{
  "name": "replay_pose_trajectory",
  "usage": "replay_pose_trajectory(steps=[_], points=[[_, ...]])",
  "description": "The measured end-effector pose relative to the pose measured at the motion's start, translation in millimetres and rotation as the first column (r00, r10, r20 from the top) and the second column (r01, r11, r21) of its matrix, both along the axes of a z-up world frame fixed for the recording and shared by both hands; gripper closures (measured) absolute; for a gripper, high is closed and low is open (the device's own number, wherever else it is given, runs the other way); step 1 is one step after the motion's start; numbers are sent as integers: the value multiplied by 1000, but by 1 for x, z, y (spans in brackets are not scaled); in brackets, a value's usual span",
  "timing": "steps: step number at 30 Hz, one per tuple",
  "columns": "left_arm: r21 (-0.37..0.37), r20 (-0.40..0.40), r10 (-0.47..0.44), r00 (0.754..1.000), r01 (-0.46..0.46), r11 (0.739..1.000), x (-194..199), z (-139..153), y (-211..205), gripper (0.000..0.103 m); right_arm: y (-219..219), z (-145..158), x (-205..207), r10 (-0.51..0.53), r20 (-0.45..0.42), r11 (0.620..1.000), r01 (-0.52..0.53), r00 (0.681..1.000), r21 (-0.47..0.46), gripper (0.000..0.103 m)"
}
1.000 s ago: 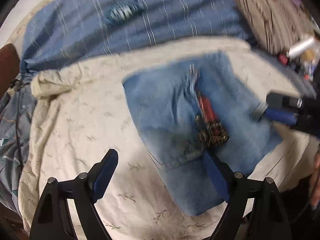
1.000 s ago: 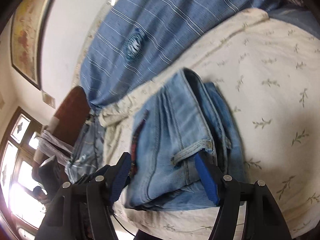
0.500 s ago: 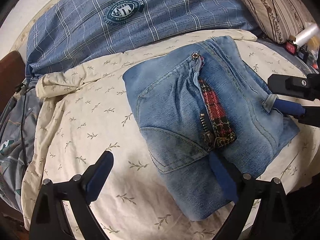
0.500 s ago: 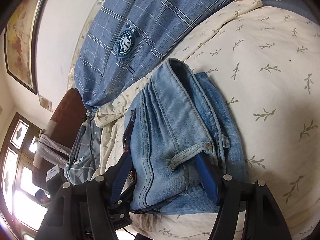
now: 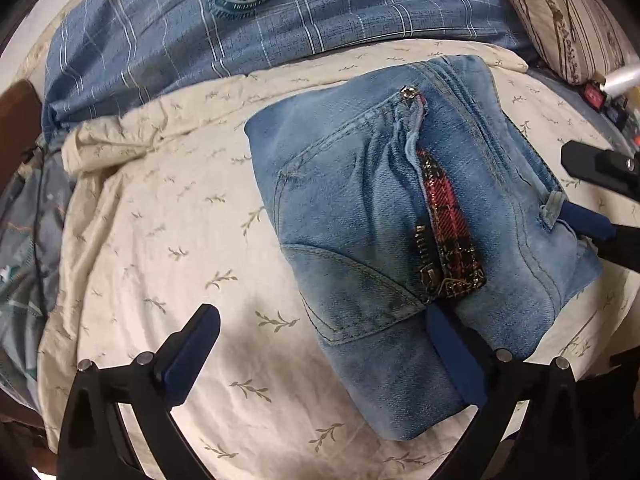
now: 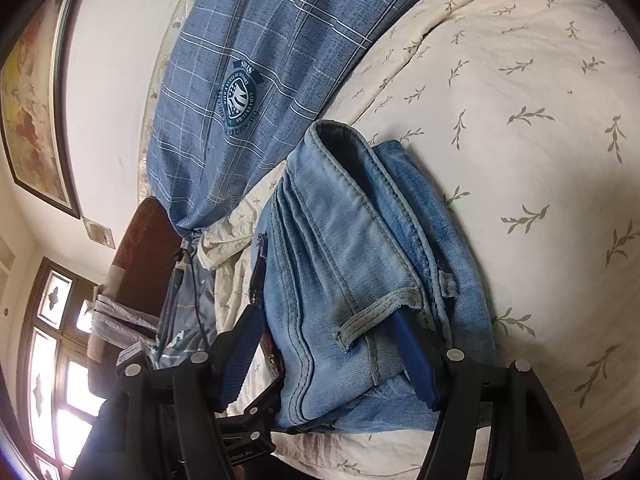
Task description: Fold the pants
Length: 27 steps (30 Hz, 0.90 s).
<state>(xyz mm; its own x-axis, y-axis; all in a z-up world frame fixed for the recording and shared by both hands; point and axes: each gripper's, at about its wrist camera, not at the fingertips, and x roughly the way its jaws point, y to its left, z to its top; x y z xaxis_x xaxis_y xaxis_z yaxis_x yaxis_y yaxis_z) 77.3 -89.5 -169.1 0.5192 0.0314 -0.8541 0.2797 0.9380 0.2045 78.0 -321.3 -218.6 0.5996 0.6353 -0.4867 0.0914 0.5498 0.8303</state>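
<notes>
Widening L tongs (image 5: 316,344), off pants (image 5: 400,216)

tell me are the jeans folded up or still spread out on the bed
Folded. The jeans lie as a compact stacked bundle on the cream leaf-print sheet, and the right wrist view shows several denim layers piled at the edge.

Bare cream sheet (image 5: 168,240) lies open left of the folded jeans (image 5: 360,208) (plaid pillow (image 5: 200,20) blocks beyond).
</notes>
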Motion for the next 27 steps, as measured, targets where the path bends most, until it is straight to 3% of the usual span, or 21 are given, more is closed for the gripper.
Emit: replay_pose_trajectory(steps=[3, 6, 15, 22, 27], points=[[62, 65, -18, 998, 14, 998, -8, 8, -9, 0, -7, -3, -3, -8, -7, 998, 9, 1000, 64, 33], [63, 118, -14, 993, 6, 998, -16, 16, -9, 0, -16, -2, -8, -20, -6, 992, 21, 1000, 125, 33], [-24, 234, 5, 972, 1, 1000, -27, 57, 9, 0, -19, 41, -23, -37, 170, 999, 34, 985, 18, 32], [-74, 251, 1, 968, 18, 997, -21, 73, 11, 0, -20, 50, -23, -64, 186, 997, 70, 980, -27, 32], [-101, 241, 12, 970, 13, 995, -16, 74, 11, 0, -22, 54, -23, -81, 199, 993, 96, 977, -63, 26]])
